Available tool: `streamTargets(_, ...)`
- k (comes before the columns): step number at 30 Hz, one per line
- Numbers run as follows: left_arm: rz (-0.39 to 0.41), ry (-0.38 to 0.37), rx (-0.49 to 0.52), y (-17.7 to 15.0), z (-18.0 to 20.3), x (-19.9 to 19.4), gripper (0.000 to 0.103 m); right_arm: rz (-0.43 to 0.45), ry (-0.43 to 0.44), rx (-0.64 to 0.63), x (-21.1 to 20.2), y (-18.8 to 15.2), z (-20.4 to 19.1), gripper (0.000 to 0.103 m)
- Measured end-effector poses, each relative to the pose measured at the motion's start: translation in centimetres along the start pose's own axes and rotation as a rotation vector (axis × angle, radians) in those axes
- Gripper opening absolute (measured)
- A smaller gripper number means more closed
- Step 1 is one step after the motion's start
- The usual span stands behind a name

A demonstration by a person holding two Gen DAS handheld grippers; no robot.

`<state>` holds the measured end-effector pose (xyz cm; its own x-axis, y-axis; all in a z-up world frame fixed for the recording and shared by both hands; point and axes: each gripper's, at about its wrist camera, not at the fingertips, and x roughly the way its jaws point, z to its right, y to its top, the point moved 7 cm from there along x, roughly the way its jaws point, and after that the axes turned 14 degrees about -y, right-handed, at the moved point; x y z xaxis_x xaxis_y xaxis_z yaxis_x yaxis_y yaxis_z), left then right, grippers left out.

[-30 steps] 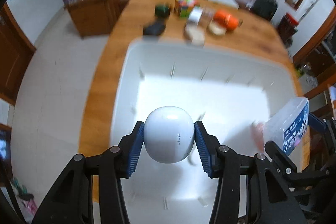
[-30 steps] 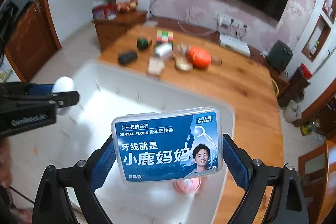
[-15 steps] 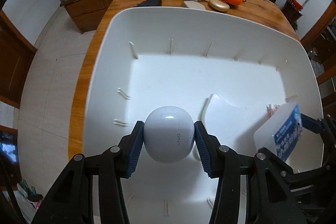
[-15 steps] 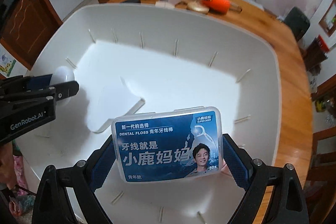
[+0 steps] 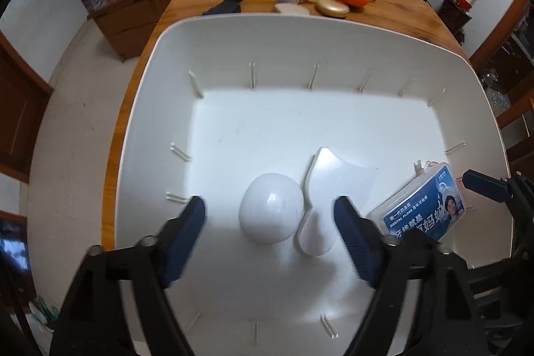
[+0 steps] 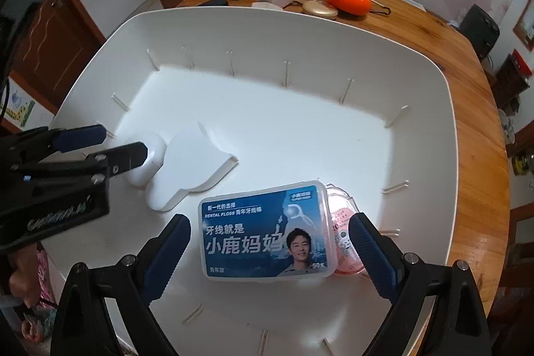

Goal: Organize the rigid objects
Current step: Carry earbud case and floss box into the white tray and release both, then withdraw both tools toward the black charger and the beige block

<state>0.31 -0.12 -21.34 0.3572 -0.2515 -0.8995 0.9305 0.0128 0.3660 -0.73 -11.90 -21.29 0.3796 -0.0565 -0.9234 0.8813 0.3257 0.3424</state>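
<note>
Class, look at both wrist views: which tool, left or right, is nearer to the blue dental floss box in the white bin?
Right. The right tool straddles the dental floss box, fingers either side, not pressing. The left tool, jaws opening, stands over the white earbud case, beside the box.

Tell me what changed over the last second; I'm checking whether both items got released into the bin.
The left gripper let go of the white earbud case; its jaws are opening and the case lies in the white bin. The right gripper released the dental floss box, now resting partly on a pink case. The table items beyond stayed put.
</note>
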Motion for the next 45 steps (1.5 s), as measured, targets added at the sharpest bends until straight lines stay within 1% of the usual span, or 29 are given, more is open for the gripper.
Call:
streamTargets(3, 0.007, 0.003, 0.015, 0.1, 0.3, -0.2, 0.083, -0.008, 0.001, 0.016, 0.1, 0.0, 0.2, 0.096)
streamTargets(11, 0.007, 0.0, -0.005, 0.0, 0.0, -0.3, 0.083, 0.013, -0.05, 0.041, -0.5, 0.0, 1.0, 0.096)
streamTargets(15, 0.011, -0.001, -0.009, 0.0, -0.1, -0.4, 0.083, 0.015, -0.046, 0.03, -0.6, 0.1, 0.8, 0.094)
streamTargets(20, 0.017, -0.001, -0.012, 0.2, -0.2, -0.6, 0.083, 0.036, -0.047, 0.022, -1.1, 0.2, 0.6, 0.094)
streamTargets(26, 0.029, -0.003, -0.024, 0.7, -0.6, -0.9, 0.083, 0.04, -0.033, 0.015, -1.2, 0.3, 0.4, 0.094)
streamTargets(27, 0.03, -0.007, -0.03, 1.0, -0.7, -1.1, 0.083, 0.041, -0.034, 0.017, -1.2, 0.4, 0.4, 0.094)
streamTargets(29, 0.033, -0.028, -0.049, 1.4, -0.9, -1.5, 0.083, 0.042, -0.022, 0.027, -1.5, 0.8, 0.8, 0.084)
streamTargets(32, 0.048, -0.047, -0.064, 2.9, -1.3, -2.6, 0.083, 0.049, 0.014, 0.057, -2.4, 1.8, 1.6, 0.082)
streamTargets(36, 0.108, -0.001, -0.033, 6.3, -1.9, -5.1, 0.083, 0.08, 0.035, 0.082, -4.0, 4.0, 2.5, 0.082)
streamTargets(40, 0.144, 0.018, -0.015, 9.7, -2.7, -7.3, 0.083, 0.123, -0.01, 0.053, -5.6, 7.0, 3.2, 0.082)
streamTargets(45, 0.15, 0.013, -0.031, 13.6, -4.0, -9.1, 0.083, 0.164, -0.048, 0.017, -7.2, 11.5, 4.0, 0.082)
